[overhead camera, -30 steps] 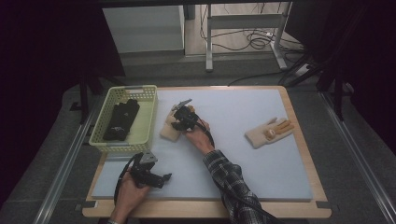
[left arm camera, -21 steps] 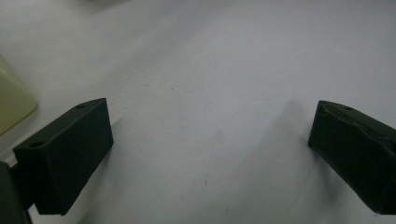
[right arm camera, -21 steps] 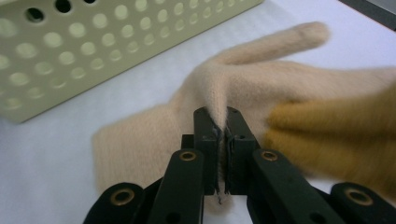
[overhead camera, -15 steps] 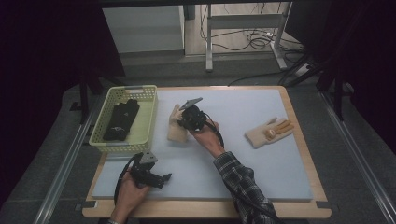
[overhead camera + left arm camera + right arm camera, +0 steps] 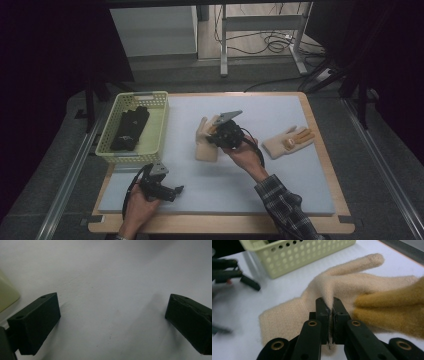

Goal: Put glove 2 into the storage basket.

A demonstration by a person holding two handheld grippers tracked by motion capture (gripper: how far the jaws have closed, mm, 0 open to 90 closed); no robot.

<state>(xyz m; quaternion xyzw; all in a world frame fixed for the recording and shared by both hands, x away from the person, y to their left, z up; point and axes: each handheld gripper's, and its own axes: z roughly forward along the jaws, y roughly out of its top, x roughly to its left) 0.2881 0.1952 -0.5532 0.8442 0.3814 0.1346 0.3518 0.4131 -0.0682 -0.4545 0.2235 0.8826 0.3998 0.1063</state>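
Right tongs (image 5: pixel 329 307) pinched tight on a fold of the beige glove (image 5: pixel 206 142), mid-worktop (image 5: pixel 300 200), just right of the yellow basket (image 5: pixel 107 145). Glove's long axis runs near-to-far in the high view: cuff toward the person, fingers pointing away, far end hidden by the gripper. Left tongs (image 5: pixel 112 317) gape wide, nothing between them, over bare mat near the front-left edge.

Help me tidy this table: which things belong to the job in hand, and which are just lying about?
In the job:
right gripper, shut on the beige glove
second beige glove
basket with black gloves

Lying about:
left gripper, open over bare mat
cables on the floor beyond
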